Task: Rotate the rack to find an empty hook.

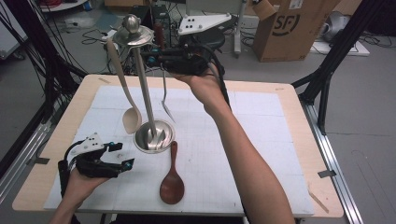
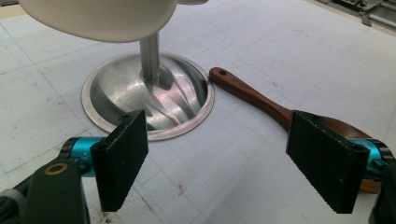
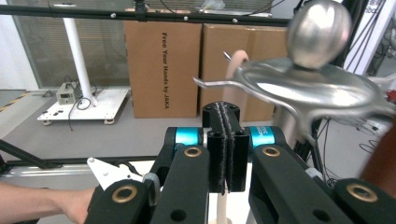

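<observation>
A tall metal utensil stand rises mid-worktop, with a cream spoon and a fork hanging beside its pole. A brown wooden spoon lies just in front of its base. The worktop's right half lies open.

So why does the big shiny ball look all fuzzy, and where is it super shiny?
In the right gripper view, the silver metal ball knob on the rack's top sits close to the camera, so it looks soft and smeared. In the left gripper view, the round polished steel base shows streaky glare, and the cream plastic spoon bowl looms blurred at the top edge.
</observation>
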Motion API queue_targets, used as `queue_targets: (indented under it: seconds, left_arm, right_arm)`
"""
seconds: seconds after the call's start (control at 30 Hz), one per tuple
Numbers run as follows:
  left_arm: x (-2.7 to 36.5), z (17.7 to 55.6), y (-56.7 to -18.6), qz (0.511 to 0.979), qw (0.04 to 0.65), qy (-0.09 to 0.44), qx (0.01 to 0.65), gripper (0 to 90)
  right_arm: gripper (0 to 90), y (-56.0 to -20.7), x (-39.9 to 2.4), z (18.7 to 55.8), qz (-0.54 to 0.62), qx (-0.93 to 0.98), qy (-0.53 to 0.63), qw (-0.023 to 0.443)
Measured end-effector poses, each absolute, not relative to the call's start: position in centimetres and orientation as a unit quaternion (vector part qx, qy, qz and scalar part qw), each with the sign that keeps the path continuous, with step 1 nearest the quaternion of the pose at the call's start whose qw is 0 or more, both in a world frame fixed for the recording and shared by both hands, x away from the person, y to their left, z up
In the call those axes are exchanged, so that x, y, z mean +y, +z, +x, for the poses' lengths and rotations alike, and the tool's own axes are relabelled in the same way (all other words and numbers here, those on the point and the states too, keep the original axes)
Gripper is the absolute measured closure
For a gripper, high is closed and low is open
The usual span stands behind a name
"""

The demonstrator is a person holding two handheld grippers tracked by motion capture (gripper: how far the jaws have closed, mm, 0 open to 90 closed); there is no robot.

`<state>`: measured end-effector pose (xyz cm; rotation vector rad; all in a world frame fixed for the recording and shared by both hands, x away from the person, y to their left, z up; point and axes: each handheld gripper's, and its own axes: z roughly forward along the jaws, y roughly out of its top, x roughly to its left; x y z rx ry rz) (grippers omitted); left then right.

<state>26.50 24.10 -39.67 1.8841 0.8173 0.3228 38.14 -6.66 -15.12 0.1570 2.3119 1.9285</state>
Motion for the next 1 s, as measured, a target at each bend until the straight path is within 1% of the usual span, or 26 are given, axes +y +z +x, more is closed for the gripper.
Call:
queue_targets:
  seconds: [0.43,0.67,1.0]
  left_arm:
    - [24.0,26.5,-39.7,0.783,0.505,0.135,0.338,21.5]
    - [23.9,26.5,-39.7,0.783,0.506,0.134,0.336,21.5]
    - [24.0,26.5,-39.7,0.783,0.506,0.134,0.336,21.5]
  right_arm:
    - [89.3,-15.6,-9.9,39.7,0.098,0.752,0.647,0.080]
    - [89.3,-15.3,-9.4,40.0,0.094,0.749,0.651,0.080]
    - [89.3,-15.3,-8.0,39.1,0.073,0.754,0.648,0.075]
